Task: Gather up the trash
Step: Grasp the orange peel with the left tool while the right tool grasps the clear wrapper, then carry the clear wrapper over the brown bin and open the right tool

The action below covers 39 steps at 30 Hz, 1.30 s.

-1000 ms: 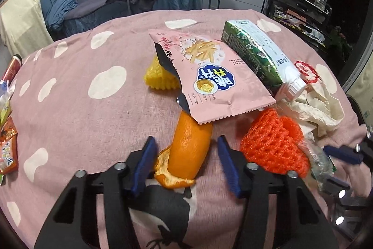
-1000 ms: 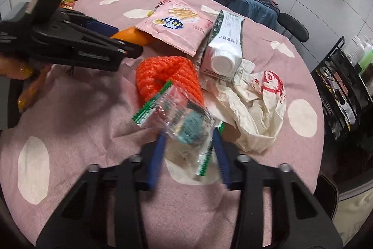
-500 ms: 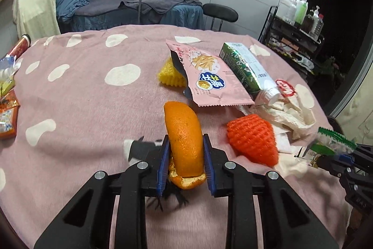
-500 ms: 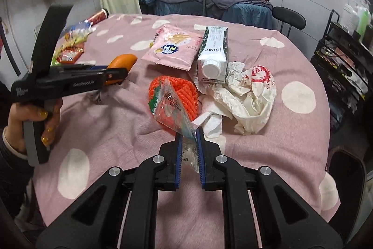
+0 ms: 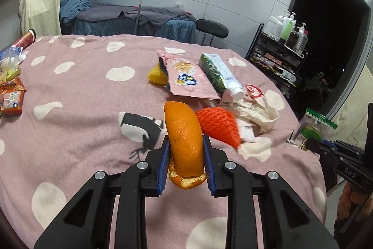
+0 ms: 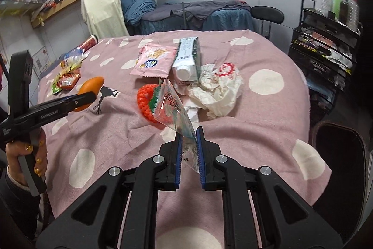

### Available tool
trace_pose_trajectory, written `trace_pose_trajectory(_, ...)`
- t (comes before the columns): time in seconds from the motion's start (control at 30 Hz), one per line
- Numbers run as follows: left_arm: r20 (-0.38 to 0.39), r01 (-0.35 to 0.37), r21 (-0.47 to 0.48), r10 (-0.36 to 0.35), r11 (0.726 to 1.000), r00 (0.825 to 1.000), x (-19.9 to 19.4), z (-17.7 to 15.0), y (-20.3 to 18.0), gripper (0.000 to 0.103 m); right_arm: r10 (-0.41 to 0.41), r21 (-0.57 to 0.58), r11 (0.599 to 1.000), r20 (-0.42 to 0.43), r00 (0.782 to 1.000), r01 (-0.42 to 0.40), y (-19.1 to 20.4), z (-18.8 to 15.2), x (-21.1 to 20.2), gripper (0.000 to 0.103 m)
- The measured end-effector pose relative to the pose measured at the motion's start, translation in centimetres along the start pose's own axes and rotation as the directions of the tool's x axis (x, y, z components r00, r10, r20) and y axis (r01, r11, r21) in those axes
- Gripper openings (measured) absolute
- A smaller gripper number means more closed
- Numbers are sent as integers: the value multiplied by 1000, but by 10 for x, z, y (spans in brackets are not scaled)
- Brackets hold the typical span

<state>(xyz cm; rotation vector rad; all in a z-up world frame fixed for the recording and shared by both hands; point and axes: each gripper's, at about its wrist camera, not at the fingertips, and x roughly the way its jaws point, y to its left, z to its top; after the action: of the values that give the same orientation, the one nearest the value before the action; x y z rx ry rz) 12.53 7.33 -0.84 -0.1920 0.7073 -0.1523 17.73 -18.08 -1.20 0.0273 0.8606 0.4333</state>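
Observation:
My left gripper (image 5: 185, 139) is shut on an orange peel (image 5: 184, 139), held above the pink spotted tablecloth (image 5: 81, 109). My right gripper (image 6: 188, 132) is shut on a clear plastic wrapper (image 6: 173, 109) with green and red print, lifted off the table. The same wrapper (image 5: 314, 124) shows at the right edge of the left wrist view, and the peel (image 6: 89, 89) shows at the left of the right wrist view. On the table lie an orange foam net (image 5: 219, 123), a pink snack bag (image 5: 186, 78), a green carton (image 5: 219, 72), a yellow foam net (image 5: 157, 75) and crumpled white paper (image 5: 254, 109).
Snack packets (image 5: 10, 95) and a red can (image 5: 24, 39) lie at the table's left edge. A black chair (image 5: 211, 28) and a covered bed (image 5: 130, 20) stand behind the table. A black rack with bottles (image 5: 282, 48) stands at the right. A hand (image 6: 25, 155) holds the left gripper.
Both grippers closed, the left on the orange peel and the right on the plastic wrapper. Both then rose and drew back from the table with their loads.

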Motion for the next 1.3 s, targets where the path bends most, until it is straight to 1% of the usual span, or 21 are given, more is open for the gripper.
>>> trace_pose_trajectory(0.1, 12, 11, 28, -11, 1000, 1000, -5, -3, -13, 27, -15, 34, 999, 18, 1000, 15, -13, -6, -10, 13)
trace_pose_trajectory(0.33, 27, 88, 97, -91, 991, 995, -11, -8, -53, 27, -83, 132, 988, 42, 996, 77, -48, -23, -34, 13)
trace_pose_trajectory(0.43, 25, 119, 130, -124, 984, 992, -11, -11, -71, 27, -113, 173, 980, 54, 992, 102, -63, -30, -43, 13)
trace_pose_trajectory(0.57, 14, 163, 152, -167, 975, 986, -9, -15, -90, 27, -156, 220, 966, 66, 986, 138, -81, -39, -56, 13)
trace_pose_trajectory(0.7, 4, 203, 184, -207, 962, 978, -9, -19, -113, 27, -203, 274, 945, 69, 977, 177, -102, -50, -67, 13)
trace_pose_trajectory(0.97, -33, 276, 246, -276, 929, 961, -3, -28, -153, 27, -286, 352, 902, 53, 957, 250, -139, -66, -81, 13)
trace_pose_trajectory(1.1, -58, 307, 267, -303, 914, 951, 2, -31, -169, 27, -322, 379, 880, 32, 946, 287, -153, -73, -80, 13)
trace_pose_trajectory(1.3, -82, 334, 296, -324, 895, 942, 8, -35, -187, 27, -347, 427, 846, -14, 938, 319, -176, -84, -72, 13)
